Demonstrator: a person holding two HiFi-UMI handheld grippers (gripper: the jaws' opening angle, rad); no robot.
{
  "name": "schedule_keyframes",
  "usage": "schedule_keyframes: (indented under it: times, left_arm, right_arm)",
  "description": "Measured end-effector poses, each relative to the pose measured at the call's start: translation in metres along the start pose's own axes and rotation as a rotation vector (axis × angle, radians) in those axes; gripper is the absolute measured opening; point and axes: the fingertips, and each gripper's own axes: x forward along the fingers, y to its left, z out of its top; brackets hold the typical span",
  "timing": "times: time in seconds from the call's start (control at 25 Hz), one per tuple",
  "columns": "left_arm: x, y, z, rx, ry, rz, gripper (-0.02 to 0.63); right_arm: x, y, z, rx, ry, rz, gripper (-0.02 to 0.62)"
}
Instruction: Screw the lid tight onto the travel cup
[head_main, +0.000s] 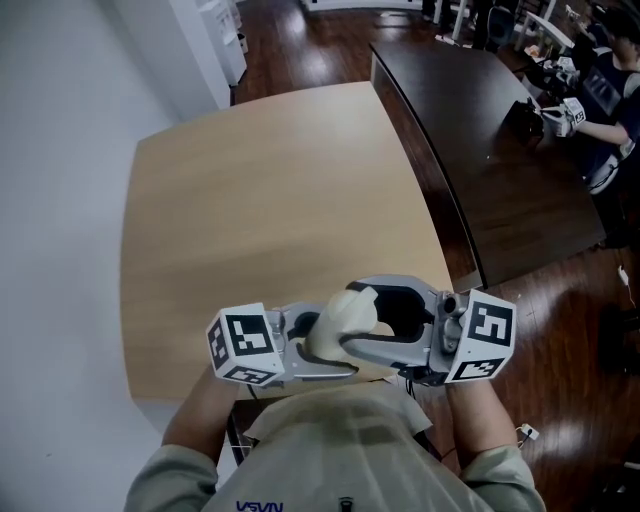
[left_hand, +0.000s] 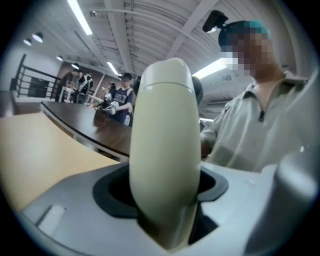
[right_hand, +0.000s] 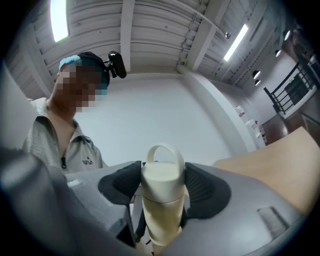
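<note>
A pale wooden table (head_main: 270, 200) in an open workroom, with a dark table (head_main: 470, 130) behind it, a wooden floor (head_main: 560, 330) and another person (head_main: 605, 90) at work in the far corner. Both of my tools are held off the table, close to my chest, just over its near edge.

The cream travel cup (head_main: 338, 325) is carried in the air between them, touching no surface. My left hand-held gripper (left_hand: 162, 190) stands wide and is clamped round the cup's body, which fills its view. My right hand-held gripper (right_hand: 160, 185) is also wide, its dark pads (right_hand: 205, 187) pressed on either side of the lid (right_hand: 161, 172), whose loop handle (right_hand: 162, 150) stands up between them. The lid is already seated on the cup's mouth, with a seam showing beneath it.

I judge the screwing step to be in hand: one tool anchors the cup and the other has the lid. How far the thread has run I cannot tell. The next move calls for a firm hold on the body while the right wrist rolls the lid round its axis, with both tools kept in line so that the lid does not cock or slip from the pads.
</note>
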Motion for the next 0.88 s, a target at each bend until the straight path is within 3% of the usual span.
schedule_keyframes:
  times: [0.16, 0.36, 0.48, 0.64, 0.88]
  left_arm:
    - [0.001, 0.039, -0.003, 0.021, 0.007, 0.268, 0.319]
    - [-0.004, 0.088, -0.008, 0.069, 0.010, 0.663, 0.319]
    - [-0.007, 0.106, -0.016, 0.041, -0.002, 0.841, 0.319]
    - [-0.006, 0.115, -0.031, -0.019, -0.024, 0.949, 0.318]
    - [-0.009, 0.116, -0.034, -0.032, -0.016, 0.972, 0.318]
  right_arm:
    - [-0.001, -0.025, -0.004, -0.002, -0.034, -0.174, 0.272]
    - [-0.006, -0.055, -0.012, -0.007, -0.068, -0.428, 0.272]
    - [-0.006, -0.068, -0.020, 0.015, -0.090, -0.574, 0.272]
    - [-0.006, -0.076, -0.029, 0.010, -0.101, -0.688, 0.272]
    - [-0.005, -0.077, -0.029, 0.007, -0.118, -0.727, 0.272]
